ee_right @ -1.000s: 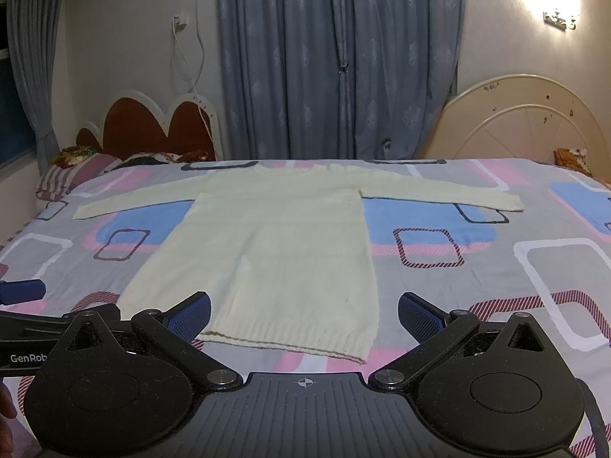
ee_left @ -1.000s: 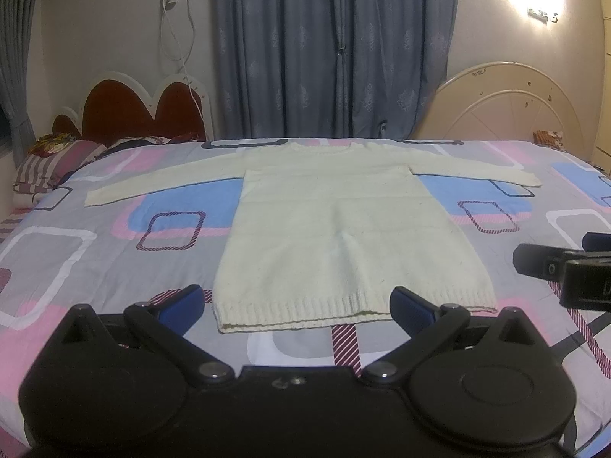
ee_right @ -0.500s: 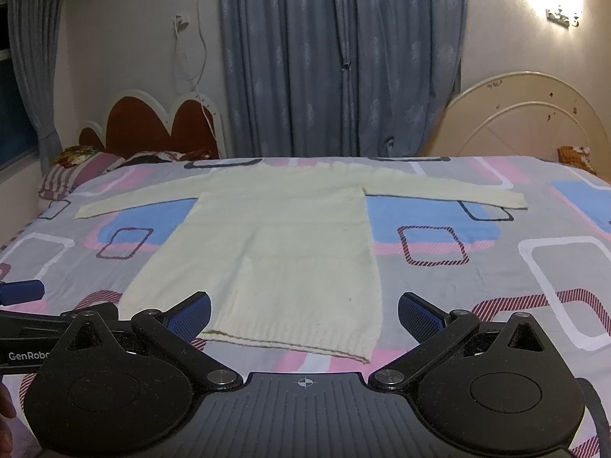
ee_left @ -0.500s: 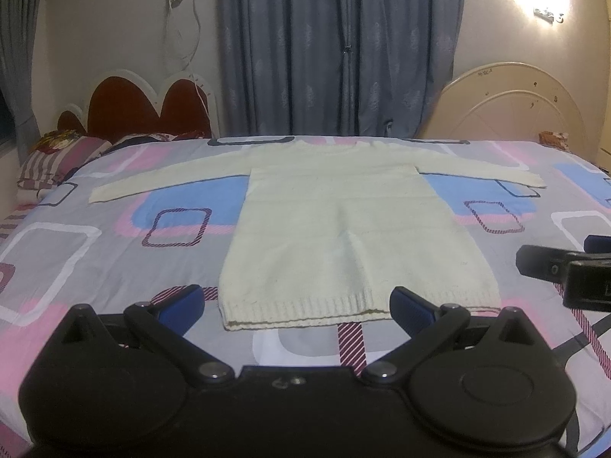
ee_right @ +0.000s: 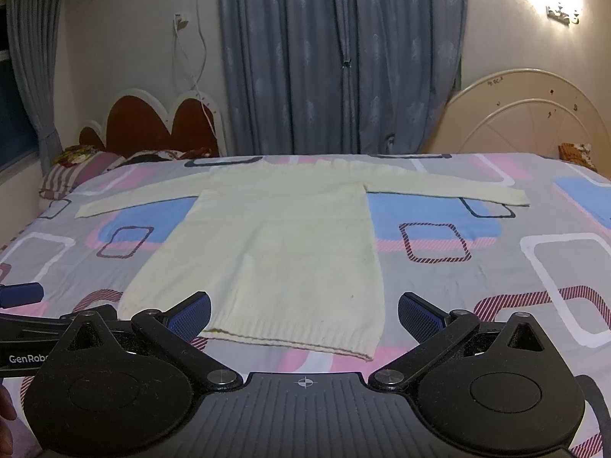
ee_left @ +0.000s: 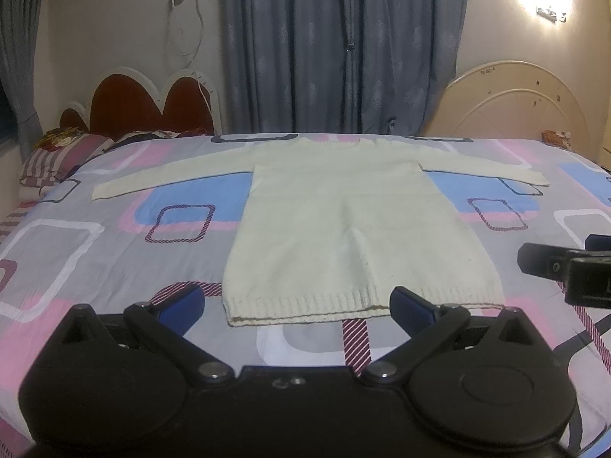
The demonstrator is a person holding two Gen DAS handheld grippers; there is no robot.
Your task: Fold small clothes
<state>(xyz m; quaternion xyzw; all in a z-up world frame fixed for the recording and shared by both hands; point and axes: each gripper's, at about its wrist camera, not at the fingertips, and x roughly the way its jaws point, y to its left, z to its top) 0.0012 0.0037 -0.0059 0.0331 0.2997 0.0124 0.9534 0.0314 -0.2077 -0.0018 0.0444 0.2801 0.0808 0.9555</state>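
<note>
Both tools, the left tool (ee_left: pixel 296 307) and the right tool (ee_right: pixel 303 311), hover with fingers spread apart at the bed's (ee_left: pixel 76 252) near edge, as before. One cream knitted long-sleeved sweater (ee_left: pixel 343 229) lies flat mid-bed, sleeves outstretched. "GenRob" reads on the left tool's side.

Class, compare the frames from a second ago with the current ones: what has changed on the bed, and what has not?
Only a slight drift of the left wrist view. The cream sweater stays spread flat, untouched; left gripper and right gripper keep their jaws open, holding nothing.
</note>
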